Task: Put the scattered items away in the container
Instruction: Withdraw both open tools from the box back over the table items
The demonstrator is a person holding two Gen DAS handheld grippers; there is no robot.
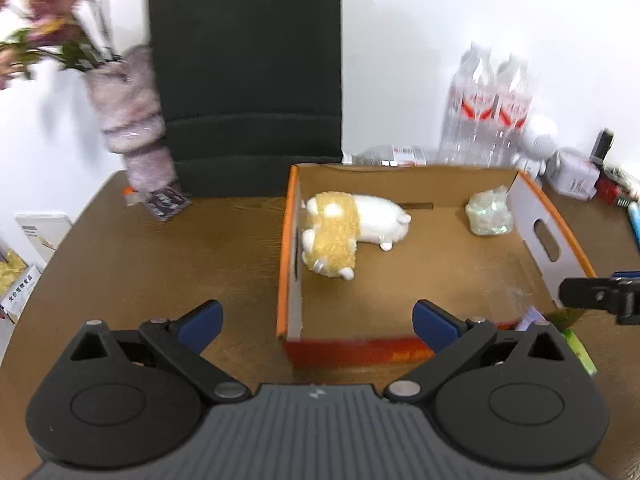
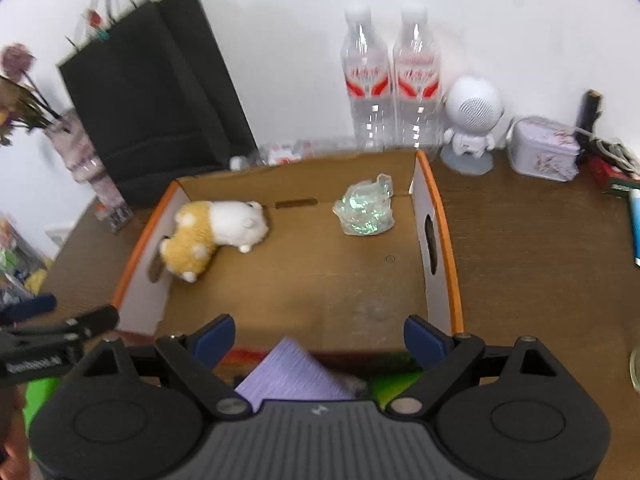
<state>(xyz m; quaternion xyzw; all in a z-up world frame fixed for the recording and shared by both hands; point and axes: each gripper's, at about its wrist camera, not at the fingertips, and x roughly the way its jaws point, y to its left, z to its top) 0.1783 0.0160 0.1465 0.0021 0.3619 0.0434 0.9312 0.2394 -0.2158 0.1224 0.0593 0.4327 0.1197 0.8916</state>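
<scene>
The left claw (image 1: 316, 322) stands wide and empty over the desk (image 1: 160, 260) at the cardboard box's (image 1: 286, 256) near-left corner. Inside, the plush toy (image 1: 348, 230) lies against the left wall, the crumpled wrapper (image 1: 489, 216) near the right wall, leaving the middle free. The right claw (image 2: 319, 338) is wide and empty above a purple notebook (image 2: 296, 376), probably the next item.

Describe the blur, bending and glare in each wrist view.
Left wrist view: motion blur smears the pink wrapped flower bouquet and the clear plastic water bottles; the orange-rimmed cardboard box bows from the fisheye. Right wrist view: sharper, its bottles glinting; the purple sheet is blurred.
</scene>
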